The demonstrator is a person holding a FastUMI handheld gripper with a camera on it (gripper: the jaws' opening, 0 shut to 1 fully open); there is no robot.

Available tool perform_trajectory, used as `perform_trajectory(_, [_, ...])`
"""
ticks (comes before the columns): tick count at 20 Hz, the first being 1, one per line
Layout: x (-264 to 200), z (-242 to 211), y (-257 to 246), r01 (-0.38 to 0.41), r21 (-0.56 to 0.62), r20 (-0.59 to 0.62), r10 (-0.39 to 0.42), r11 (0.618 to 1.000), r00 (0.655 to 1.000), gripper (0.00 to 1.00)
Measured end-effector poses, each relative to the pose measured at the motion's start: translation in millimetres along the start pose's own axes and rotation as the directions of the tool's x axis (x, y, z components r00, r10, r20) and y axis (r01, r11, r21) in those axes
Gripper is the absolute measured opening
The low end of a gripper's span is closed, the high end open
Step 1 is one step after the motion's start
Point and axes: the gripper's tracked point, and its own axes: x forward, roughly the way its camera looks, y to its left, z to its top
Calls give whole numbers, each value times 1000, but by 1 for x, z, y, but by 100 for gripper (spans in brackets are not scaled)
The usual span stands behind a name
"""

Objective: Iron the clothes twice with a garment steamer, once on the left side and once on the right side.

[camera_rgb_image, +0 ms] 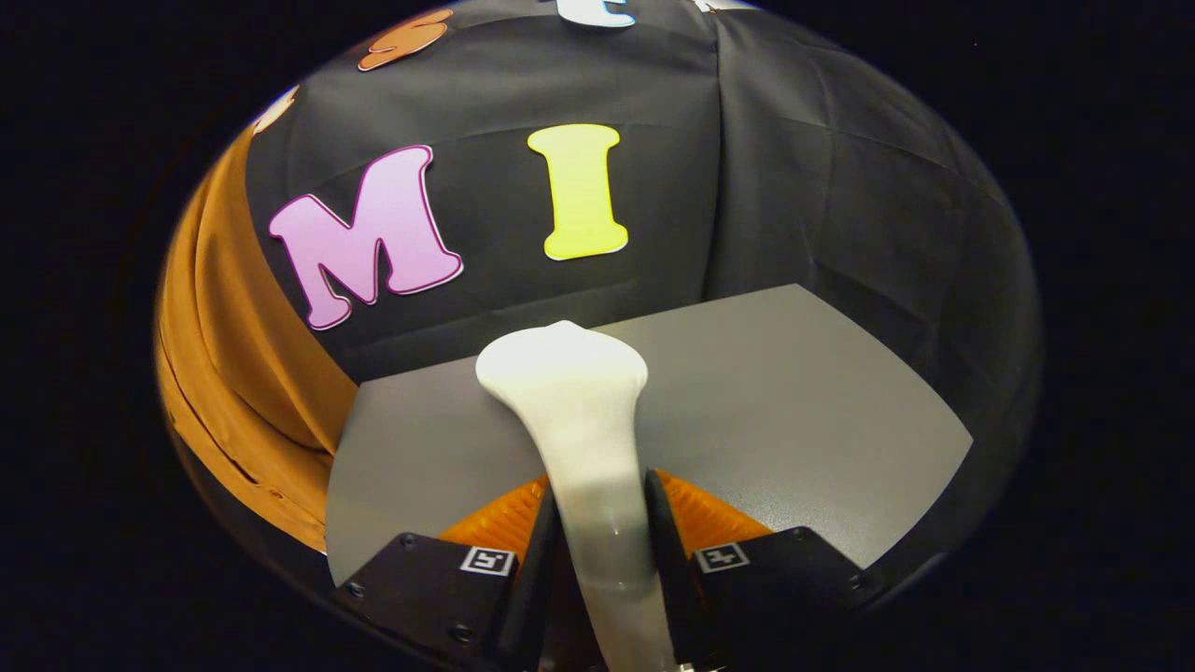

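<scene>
Clamping the white steamer (574, 420), the hand-held gripper (602, 532) faces the grey table (794, 411).

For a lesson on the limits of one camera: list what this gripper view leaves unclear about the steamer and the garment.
- Steamer: its lower handle is hidden between the gripper fingers; its steam face points away.
- Orange garment: cut off by the view's rim, the grey table covering its lower part; its type is unclear.
- No steam can be made out.

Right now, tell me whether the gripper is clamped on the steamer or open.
Shut on it. The hand-held gripper has both fingers pressed against the white garment steamer handle, its head over the grey table.
</scene>
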Motion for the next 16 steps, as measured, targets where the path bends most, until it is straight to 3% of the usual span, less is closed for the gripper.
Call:
perform_trajectory(4, [-12, 0, 10, -43, -45, 6, 43, 998, 999, 49])
perform_trajectory(8, [-27, 12, 7, -88, 6, 69, 87, 996, 994, 47])
perform_trajectory(16, [-81, 33, -6, -65, 49, 215, 53, 997, 975, 47])
